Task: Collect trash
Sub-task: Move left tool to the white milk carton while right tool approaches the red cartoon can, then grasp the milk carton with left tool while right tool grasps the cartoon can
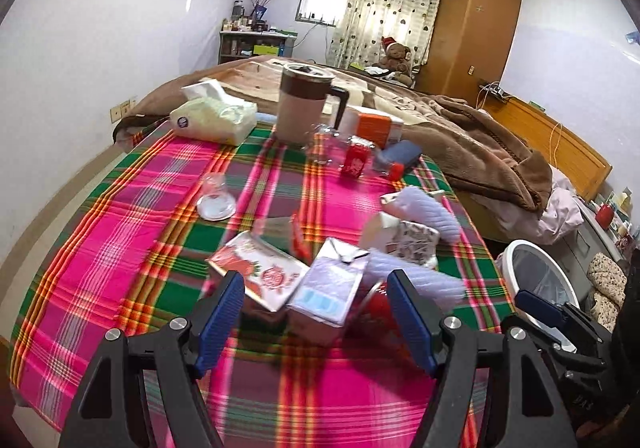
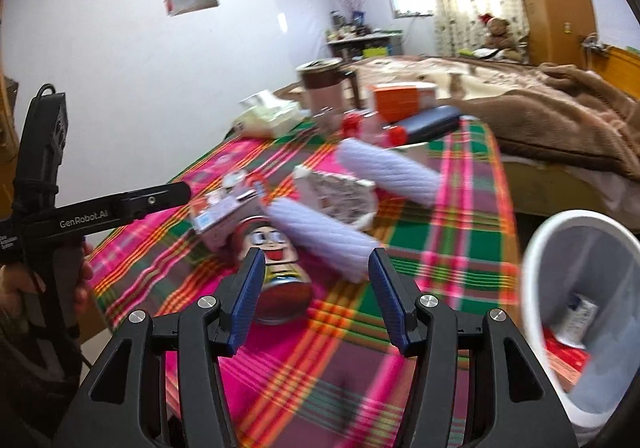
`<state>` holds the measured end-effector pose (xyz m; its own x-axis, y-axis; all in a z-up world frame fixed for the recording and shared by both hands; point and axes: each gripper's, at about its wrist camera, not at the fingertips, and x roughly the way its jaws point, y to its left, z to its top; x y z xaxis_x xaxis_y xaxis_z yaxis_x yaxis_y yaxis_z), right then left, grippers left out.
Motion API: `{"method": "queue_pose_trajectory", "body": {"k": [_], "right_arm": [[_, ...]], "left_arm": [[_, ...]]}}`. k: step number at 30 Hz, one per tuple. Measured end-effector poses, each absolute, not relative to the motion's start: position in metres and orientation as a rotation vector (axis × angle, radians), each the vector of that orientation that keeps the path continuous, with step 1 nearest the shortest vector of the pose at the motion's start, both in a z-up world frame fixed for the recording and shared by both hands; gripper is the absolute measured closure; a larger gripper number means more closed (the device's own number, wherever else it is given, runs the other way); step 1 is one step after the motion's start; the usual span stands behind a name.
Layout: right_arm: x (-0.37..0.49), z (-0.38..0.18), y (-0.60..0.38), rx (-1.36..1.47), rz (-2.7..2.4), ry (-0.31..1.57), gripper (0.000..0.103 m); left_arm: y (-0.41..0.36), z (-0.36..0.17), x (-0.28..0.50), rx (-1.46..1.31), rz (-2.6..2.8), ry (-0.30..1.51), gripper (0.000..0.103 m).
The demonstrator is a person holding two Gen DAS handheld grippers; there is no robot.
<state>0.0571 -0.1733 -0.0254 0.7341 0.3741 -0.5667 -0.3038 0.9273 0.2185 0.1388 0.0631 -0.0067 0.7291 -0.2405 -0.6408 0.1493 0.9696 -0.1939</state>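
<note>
Daylight through the curtained window [image 1: 384, 7]; motion blur throughout, fisheye-bent edges, dark corners.

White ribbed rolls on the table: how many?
2. One ribbed roll lies farther back, toward the bed. The other ribbed roll lies nearer, beside the cartoon can. More could be hidden behind the cartons.

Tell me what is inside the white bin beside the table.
The white bin already holds a small pale carton and red packaging near the bottom. Its near wall hides the rest of the floor, so anything lying there cannot be seen.
</note>
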Motion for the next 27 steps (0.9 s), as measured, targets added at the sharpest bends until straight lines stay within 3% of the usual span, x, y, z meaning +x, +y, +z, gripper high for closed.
{"method": "queue_pose_trajectory", "body": {"k": [10,27], "right_arm": [[0.083,-0.048,-0.124,-0.029,0.441,0.75,0.04],[0.08,-0.055,-0.144,0.003,0.329,0.786,0.043]], "left_arm": [[0.081,-0.021,0.149,-0.147,-0.235,0.757,0.03],[0.05,-0.034,0.165,-0.052,-0.331,0.787,0.03]]}}
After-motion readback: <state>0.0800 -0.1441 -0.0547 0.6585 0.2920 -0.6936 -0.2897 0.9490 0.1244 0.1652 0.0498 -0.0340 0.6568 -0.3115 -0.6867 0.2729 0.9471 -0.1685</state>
